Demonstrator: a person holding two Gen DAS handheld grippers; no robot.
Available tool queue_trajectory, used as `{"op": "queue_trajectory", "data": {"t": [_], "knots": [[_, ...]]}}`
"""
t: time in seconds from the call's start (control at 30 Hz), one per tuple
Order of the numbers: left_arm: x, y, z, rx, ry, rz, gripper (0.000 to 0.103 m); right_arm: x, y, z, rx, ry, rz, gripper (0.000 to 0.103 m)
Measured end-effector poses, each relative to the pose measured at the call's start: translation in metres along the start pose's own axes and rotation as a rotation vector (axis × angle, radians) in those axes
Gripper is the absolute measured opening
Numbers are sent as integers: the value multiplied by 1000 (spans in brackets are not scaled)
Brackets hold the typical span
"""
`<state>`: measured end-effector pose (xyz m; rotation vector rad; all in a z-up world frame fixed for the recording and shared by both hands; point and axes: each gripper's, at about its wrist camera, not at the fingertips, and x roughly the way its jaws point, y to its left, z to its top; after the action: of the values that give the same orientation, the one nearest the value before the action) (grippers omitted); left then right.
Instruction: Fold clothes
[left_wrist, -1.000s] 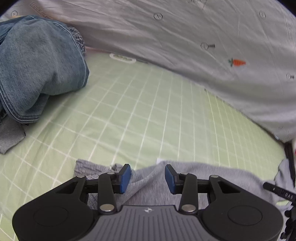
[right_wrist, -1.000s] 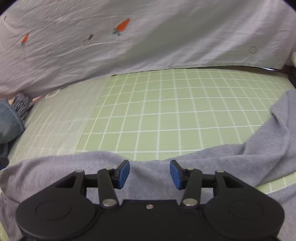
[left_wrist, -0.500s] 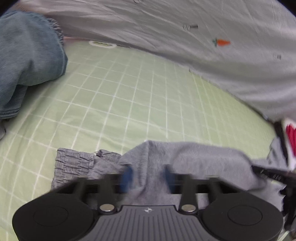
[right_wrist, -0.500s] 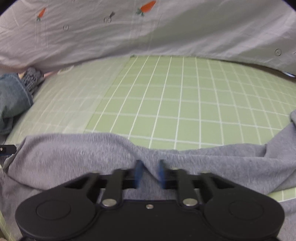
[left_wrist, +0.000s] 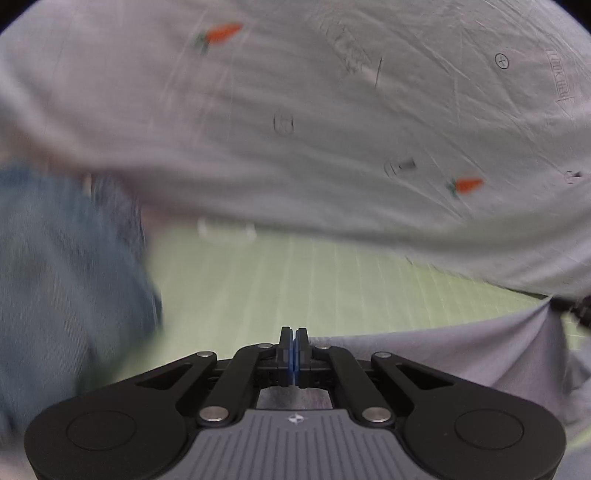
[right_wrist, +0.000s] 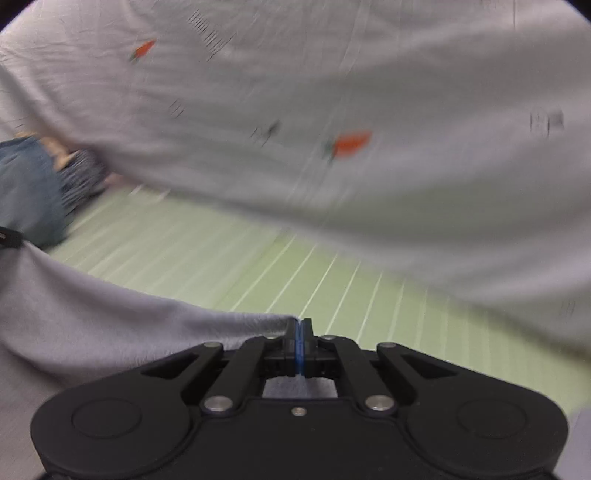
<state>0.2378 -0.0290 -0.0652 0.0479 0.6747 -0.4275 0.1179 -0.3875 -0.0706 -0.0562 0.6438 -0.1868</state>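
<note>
Gripping opposite ends of one edge of the grey garment (right_wrist: 110, 332): left gripper (left_wrist: 295, 349) and right gripper (right_wrist: 300, 341) both clamped tight on the fabric, blue pads pressed together w/ cloth pinched between. Edge sits raised off the green grid mat (right_wrist: 258, 266), stretched taut between grippers, prob. to carry it over for a fold. Denim item (left_wrist: 62, 266) lies beside, left; carrot-print sheet (left_wrist: 332, 129) behind. Both views blurred.
</note>
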Motion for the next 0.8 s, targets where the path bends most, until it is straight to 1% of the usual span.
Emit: {"op": "queue_trajectory", "data": {"t": [0.03,0.07,0.1,0.13,0.17,0.2,0.23,0.27,0.3,0.37,0.43,0.5,0.53,0.57,0.63,0.7,0.73,0.77,0.8], "knots": [[11,-2,5,11,-62,84,0,16,-5,8,38,-3,-18,1],[24,-2,9,5,-92,144,6,34,-10,14,91,6,-34,6],[36,1,13,-18,-54,153,11,49,-13,18,126,34,-67,17],[48,4,16,-42,-17,157,18,54,-13,18,140,42,-92,21],[52,7,14,-75,8,130,23,54,-12,17,148,40,-112,34],[51,9,8,-104,14,110,28,54,-11,15,156,37,-133,51],[51,11,1,-128,24,93,40,50,-9,8,162,42,-136,57],[52,12,-11,-125,60,99,49,45,-7,-2,167,51,-133,65],[54,12,-22,-123,97,104,50,41,-6,-15,171,73,-130,71],[56,14,-45,-121,168,109,50,32,-7,-47,181,139,-138,74],[58,17,-63,-142,225,95,50,23,-9,-83,207,217,-144,74],[60,23,-72,-195,247,59,52,14,-12,-115,255,285,-148,75],[63,25,-74,-218,251,46,56,9,-13,-127,275,308,-151,75],[67,26,-75,-235,253,43,57,3,-14,-138,293,329,-156,75],[75,25,-75,-238,251,56,57,-7,-14,-151,315,356,-175,75],[81,24,-73,-229,242,69,55,-14,-16,-159,343,371,-198,77],[84,23,-72,-227,238,76,30,-16,-18,-161,360,373,-208,77],[87,22,-71,-225,234,82,12,-17,-21,-162,374,372,-215,78],[88,22,-68,-222,229,92,11,-18,-24,-161,385,368,-221,78]]}}
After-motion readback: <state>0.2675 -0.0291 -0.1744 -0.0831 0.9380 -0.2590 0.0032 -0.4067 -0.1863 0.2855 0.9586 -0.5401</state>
